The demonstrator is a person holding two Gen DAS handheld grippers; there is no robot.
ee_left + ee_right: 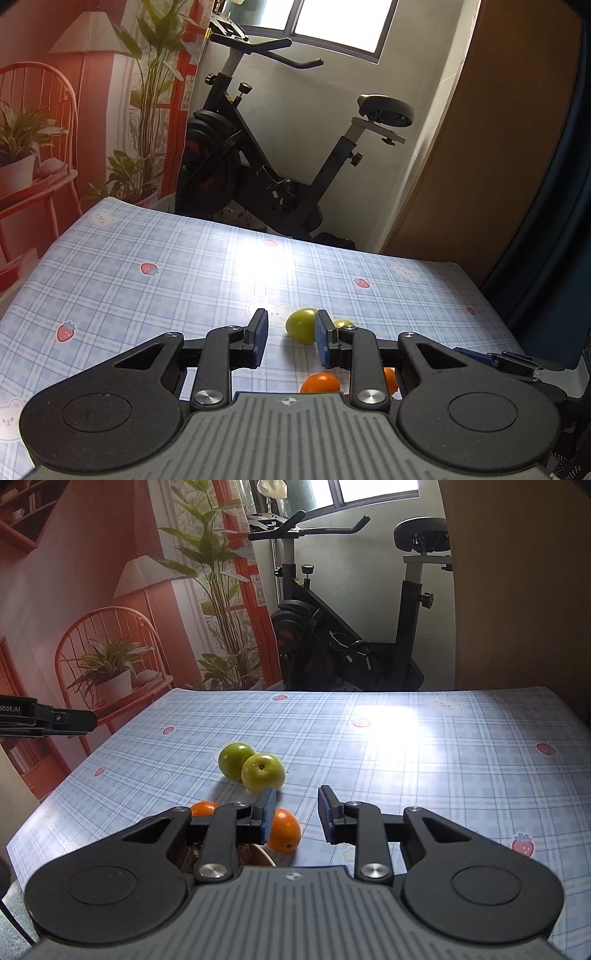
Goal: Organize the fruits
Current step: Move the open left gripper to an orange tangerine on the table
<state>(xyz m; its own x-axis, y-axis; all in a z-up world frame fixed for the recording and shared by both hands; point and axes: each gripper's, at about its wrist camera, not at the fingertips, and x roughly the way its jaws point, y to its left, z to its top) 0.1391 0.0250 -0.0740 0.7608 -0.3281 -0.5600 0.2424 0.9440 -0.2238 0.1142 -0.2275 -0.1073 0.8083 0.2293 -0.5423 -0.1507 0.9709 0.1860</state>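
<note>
Green apples [251, 770]: two, touching, being kept grouped by kind.
Oranges [283, 830]: being kept nearby.
Left gripper [290, 338]: parted, empty.
Right gripper [297, 814]: parted, empty.

A glossy, wipe-clean checked tablecloth [406, 746], probably vinyl, throws back window glare. On it the green apples [263, 771] look smooth and waxy, and nearer than them the oranges [283, 830] faintly dimpled. Matt black plastic gripper arms carry shiny metal rivets [373, 869] and blue rubbery pads [266, 814].
</note>
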